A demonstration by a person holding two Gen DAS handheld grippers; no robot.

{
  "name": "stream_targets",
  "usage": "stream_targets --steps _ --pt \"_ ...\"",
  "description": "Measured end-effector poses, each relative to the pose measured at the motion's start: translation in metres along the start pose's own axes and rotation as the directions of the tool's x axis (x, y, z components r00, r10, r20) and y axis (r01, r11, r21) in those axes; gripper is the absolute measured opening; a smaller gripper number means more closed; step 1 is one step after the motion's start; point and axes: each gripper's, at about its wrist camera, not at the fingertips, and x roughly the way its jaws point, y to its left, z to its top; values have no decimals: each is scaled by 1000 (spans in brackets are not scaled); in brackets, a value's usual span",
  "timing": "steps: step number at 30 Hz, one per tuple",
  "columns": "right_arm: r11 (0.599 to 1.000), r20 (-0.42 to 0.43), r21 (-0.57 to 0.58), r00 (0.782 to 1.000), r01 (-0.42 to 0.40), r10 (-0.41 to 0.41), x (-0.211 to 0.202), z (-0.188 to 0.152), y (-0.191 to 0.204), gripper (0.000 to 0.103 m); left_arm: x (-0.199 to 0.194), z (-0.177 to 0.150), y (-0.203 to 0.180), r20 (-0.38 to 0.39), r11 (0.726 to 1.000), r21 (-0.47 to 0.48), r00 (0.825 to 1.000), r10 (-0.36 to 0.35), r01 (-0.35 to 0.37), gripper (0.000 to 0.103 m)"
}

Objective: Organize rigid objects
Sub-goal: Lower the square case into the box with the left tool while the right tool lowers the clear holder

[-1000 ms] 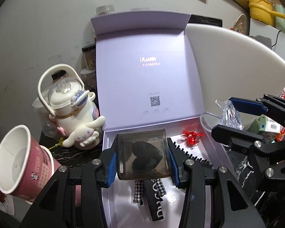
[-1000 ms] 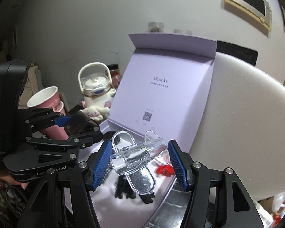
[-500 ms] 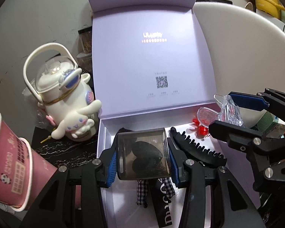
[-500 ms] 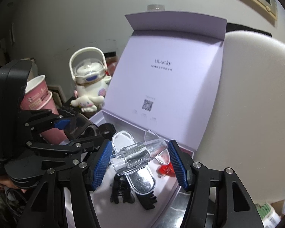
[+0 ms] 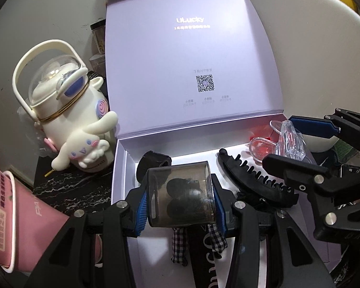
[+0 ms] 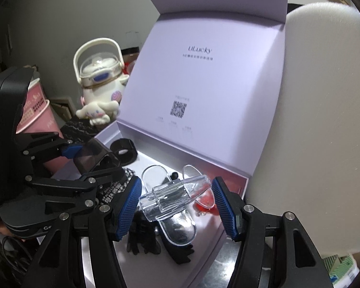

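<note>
My left gripper (image 5: 180,200) is shut on a smoky transparent case (image 5: 181,198) with a dark heart-shaped piece inside, held over the open lilac box (image 5: 122,168). My right gripper (image 6: 177,200) is shut on a clear plastic hair clip (image 6: 174,196), held over the right part of the same box (image 6: 230,228). In the left wrist view the right gripper (image 5: 300,148) and its clear clip (image 5: 290,144) hang at the right. The box holds a black claw clip (image 5: 252,180), a black ring (image 5: 153,163), a clear oval clip (image 6: 165,206) and a red piece (image 6: 204,204).
A white character kettle (image 5: 67,110) stands left of the box, with pink paper cups (image 5: 9,216) nearer at the far left. The box lid (image 5: 192,60) stands upright behind. A white rounded foam panel (image 6: 324,120) rises at the right.
Both grippers have moved forward and down toward the box, still holding their items. The box and its contents now fill more of both views.
</note>
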Motion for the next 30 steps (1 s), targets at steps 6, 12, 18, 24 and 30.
stream_targets --steps 6,12,18,24,30 --pt "1000 -30 8 1000 6 -6 9 -4 -3 61 7 4 -3 -10 1000 14 1000 2 -2 44" --pt "1000 -60 6 998 15 -14 16 -7 -6 61 32 8 -4 -79 999 4 996 -32 33 44" --pt "1000 -78 13 997 10 -9 21 -7 -10 61 42 12 2 -107 999 -11 993 -50 49 44" --pt "1000 -103 11 995 10 -9 30 -5 -9 61 55 13 6 -140 999 -21 989 -51 48 44" --pt "1000 -110 12 994 12 -10 34 -4 -8 61 58 12 -2 -129 999 -7 991 -37 36 44"
